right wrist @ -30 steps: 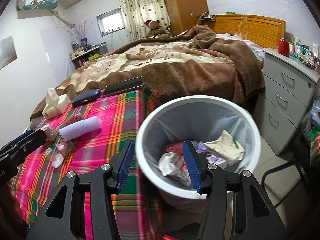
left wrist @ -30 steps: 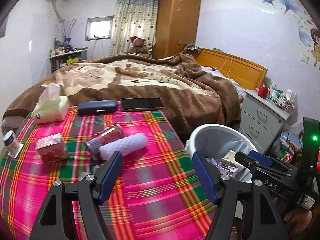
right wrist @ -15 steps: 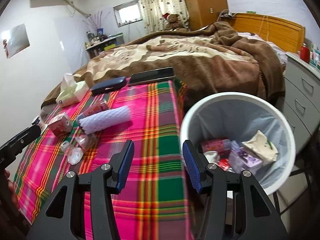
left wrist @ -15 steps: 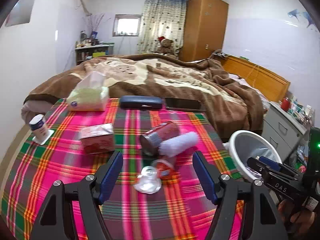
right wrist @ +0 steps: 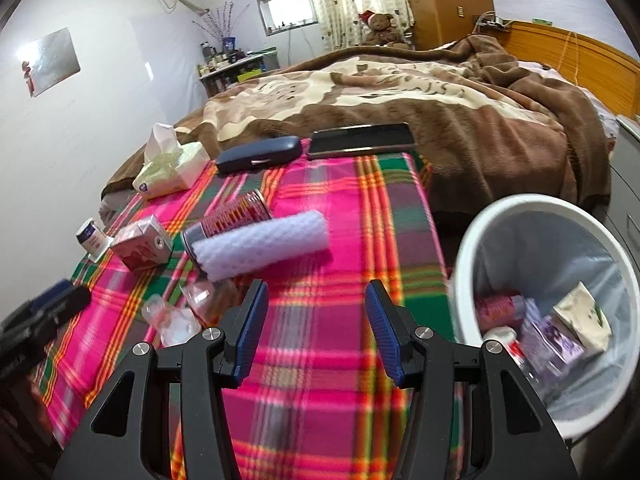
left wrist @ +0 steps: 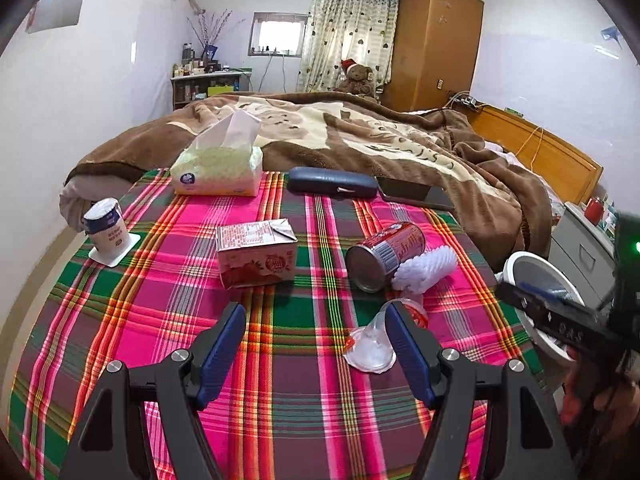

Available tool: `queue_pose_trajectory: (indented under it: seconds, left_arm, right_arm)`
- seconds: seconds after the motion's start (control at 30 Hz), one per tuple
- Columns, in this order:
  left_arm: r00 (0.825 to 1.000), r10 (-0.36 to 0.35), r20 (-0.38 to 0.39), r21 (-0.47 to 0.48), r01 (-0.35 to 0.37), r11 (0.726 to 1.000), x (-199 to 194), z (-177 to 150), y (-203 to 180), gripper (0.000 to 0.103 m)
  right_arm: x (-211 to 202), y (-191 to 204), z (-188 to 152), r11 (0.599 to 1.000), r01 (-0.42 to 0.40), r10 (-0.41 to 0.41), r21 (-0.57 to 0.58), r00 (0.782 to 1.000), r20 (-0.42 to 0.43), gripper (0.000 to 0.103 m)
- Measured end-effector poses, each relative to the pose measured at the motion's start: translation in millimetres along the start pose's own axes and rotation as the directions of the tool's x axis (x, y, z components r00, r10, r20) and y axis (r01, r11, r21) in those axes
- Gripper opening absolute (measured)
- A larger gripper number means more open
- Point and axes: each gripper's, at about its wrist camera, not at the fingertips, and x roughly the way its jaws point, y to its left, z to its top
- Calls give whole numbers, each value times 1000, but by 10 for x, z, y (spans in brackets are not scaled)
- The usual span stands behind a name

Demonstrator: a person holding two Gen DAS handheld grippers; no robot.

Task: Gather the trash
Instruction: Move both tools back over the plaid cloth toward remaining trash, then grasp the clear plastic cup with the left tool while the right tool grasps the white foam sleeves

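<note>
Over the last second both grippers swung away from the white trash bin [right wrist: 480,240] toward the plaid tablecloth [left wrist: 280,360]; left gripper [left wrist: 316,340] and right gripper [right wrist: 314,328] both spread, empty, so likely a fresh pickup. Crumpled clear plastic cup [left wrist: 372,344] lies just beside the left gripper's right finger, near the tipped red can [left wrist: 384,254]. Only the right wrist view shows discarded packaging inside the bin.

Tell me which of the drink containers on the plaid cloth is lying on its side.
The red can, tipped over with its round base facing the camera, beside the white roll. The pink carton rests flat, and the white cup stands upright on its coaster.
</note>
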Motion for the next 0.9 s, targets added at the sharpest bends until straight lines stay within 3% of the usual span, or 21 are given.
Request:
queue_pose_trajectory:
  seconds: [0.23, 0.33, 0.5, 0.7, 0.9]
  left_arm:
    - [996, -63, -55, 33, 65, 997, 194, -59, -31, 72]
    - [990, -111, -82, 58, 116, 992, 281, -94, -119, 72]
    - [982, -129, -138, 96, 143, 985, 458, -140, -245, 72]
    - [977, -109, -181, 97, 128, 987, 642, -170, -269, 72]
    - [980, -71, -187, 99, 91, 991, 701, -174, -212, 72]
  right_arm:
    - [229, 85, 142, 999, -45, 45, 11, 998, -32, 53]
    - [316, 96, 190, 997, -67, 68, 25, 997, -46, 61]
    - [501, 67, 263, 991, -97, 106, 90, 990, -95, 61]
    - [648, 65, 314, 982, -116, 135, 146, 983, -127, 61]
    - [724, 157, 368, 989, -79, 96, 128, 987, -132, 61]
